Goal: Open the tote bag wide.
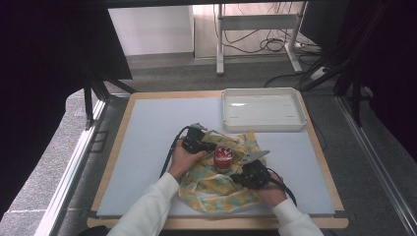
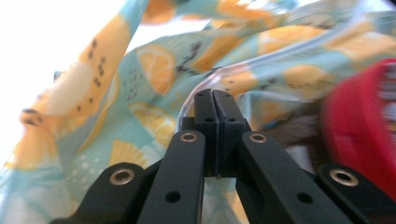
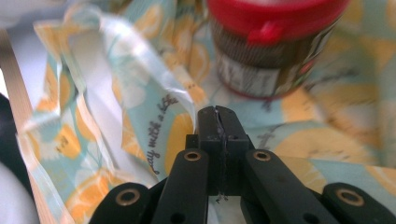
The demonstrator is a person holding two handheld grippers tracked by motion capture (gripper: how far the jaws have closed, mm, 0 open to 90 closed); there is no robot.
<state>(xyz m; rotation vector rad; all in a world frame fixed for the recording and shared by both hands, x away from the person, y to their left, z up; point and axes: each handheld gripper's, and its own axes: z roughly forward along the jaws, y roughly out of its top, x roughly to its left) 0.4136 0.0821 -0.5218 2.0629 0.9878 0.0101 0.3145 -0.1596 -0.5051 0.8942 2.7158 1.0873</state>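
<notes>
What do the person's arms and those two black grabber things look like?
Both arms wear white long sleeves. The left gripper and right gripper are black, each trailing a black cable. The right one carries a grey three-cornered plate. Up close, the fingers are flat black bars with brass-coloured rivets.

a crumpled bag (image 1: 216,184) of thin plastic, printed with orange and lemon slices on pale turquoise, is spread on the near middle of the worktop (image 1: 147,132); its clear-edged rim (image 3: 140,70) is lifted and folded in places. a small jar (image 1: 223,158) with a red lid and a dark brown label is stood upright on the bag's middle, with the print gathered around its base. one rim fold is pinched left of the jar and another is pinched right of it; the bag's near edge is laid close to the worktop's front border
</notes>
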